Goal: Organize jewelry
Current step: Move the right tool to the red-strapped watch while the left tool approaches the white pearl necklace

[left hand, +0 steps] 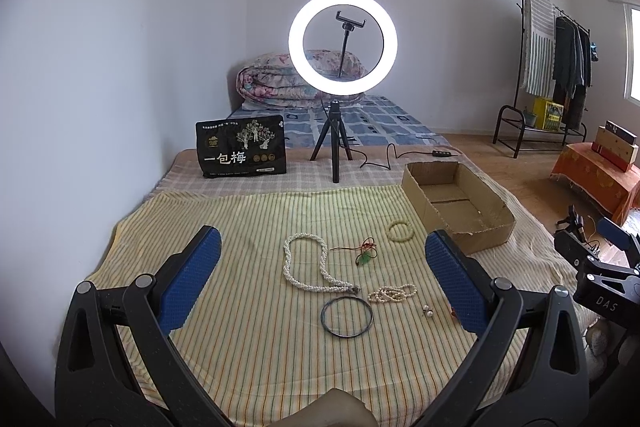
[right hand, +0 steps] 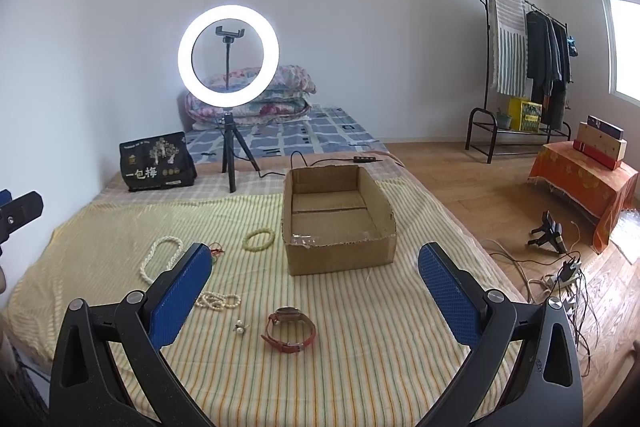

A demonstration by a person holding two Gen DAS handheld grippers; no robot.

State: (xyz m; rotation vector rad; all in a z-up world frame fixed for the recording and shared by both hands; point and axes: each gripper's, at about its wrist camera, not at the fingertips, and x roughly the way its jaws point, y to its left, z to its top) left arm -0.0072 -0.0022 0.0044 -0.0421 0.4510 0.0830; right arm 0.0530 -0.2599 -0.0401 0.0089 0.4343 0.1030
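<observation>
Jewelry lies on a yellow striped cloth (left hand: 248, 355) on the bed. In the left wrist view I see a long pearl necklace (left hand: 304, 279), a dark bangle (left hand: 346, 317), a small pearl bracelet (left hand: 393, 293), pearl earrings (left hand: 428, 312), a red cord with a green pendant (left hand: 366, 253) and a pale bead bracelet (left hand: 399, 230). An empty cardboard box (left hand: 456, 207) stands to the right. My left gripper (left hand: 320, 267) is open above the jewelry. In the right wrist view a red-strap watch (right hand: 289, 330) lies between the open right gripper's (right hand: 316, 271) fingers, before the box (right hand: 340, 219).
A lit ring light on a tripod (left hand: 342, 43) and a black snack bag (left hand: 241, 145) stand behind the cloth. A folded quilt (left hand: 276, 77) lies at the bed's head. A clothes rack (right hand: 528, 59), an orange-draped table (right hand: 584, 183) and cables on the floor (right hand: 560, 267) are at right.
</observation>
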